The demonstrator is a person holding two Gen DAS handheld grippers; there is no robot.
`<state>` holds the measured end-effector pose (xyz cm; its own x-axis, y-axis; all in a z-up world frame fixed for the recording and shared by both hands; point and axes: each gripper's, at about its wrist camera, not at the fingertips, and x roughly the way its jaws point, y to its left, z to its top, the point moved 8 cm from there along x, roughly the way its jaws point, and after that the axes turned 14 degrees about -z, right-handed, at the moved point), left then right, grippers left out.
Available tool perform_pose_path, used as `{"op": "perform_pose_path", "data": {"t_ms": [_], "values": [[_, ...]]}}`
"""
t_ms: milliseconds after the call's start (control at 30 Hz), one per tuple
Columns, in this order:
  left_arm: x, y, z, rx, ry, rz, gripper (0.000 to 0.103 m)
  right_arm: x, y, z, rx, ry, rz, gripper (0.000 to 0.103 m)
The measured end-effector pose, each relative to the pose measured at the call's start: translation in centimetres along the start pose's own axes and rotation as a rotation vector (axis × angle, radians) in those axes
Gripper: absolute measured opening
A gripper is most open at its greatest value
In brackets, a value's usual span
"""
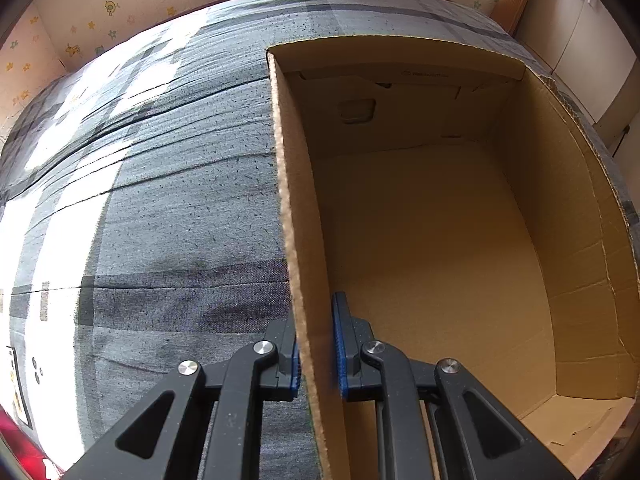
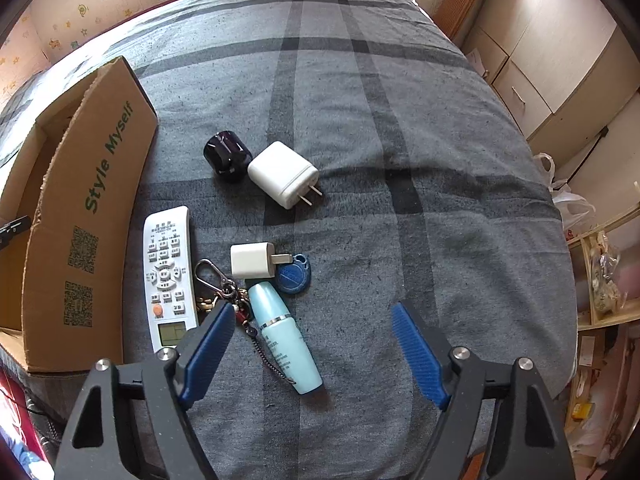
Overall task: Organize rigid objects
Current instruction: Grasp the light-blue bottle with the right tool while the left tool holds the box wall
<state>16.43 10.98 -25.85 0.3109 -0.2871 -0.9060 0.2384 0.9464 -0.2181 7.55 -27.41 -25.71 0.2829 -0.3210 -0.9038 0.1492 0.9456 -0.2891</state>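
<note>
We judge the pale blue bottle (image 2: 285,338) light, stiff and slick, best taken across its body below the cap. It lies on the plaid bedspread (image 2: 400,160) between our right gripper's (image 2: 312,350) unclenched jaws, nearer the left pad. Our left gripper (image 1: 318,356) clamps the cardboard box (image 1: 298,240) wall.

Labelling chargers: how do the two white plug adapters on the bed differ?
The larger white charger is bulkier and lies beside the black cylinder; the smaller white charger lies nearer the gripper, next to the blue key fob. Their prongs point different ways. Both are white, on their sides.
</note>
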Motion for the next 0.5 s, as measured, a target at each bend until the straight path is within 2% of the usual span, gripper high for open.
{"op": "perform_pose_path", "data": {"t_ms": [367, 500], "values": [[-0.6, 0.4, -0.3, -0.005, -0.014, -0.011, 0.014, 3.8, 1.7, -1.5, -0.076, 0.077, 0.019, 0.062], [-0.3, 0.9, -0.1, -0.013, -0.017, -0.021, 0.014, 4.6, 2.2, -1.6, -0.080, 0.105, 0.054, 0.058]]}}
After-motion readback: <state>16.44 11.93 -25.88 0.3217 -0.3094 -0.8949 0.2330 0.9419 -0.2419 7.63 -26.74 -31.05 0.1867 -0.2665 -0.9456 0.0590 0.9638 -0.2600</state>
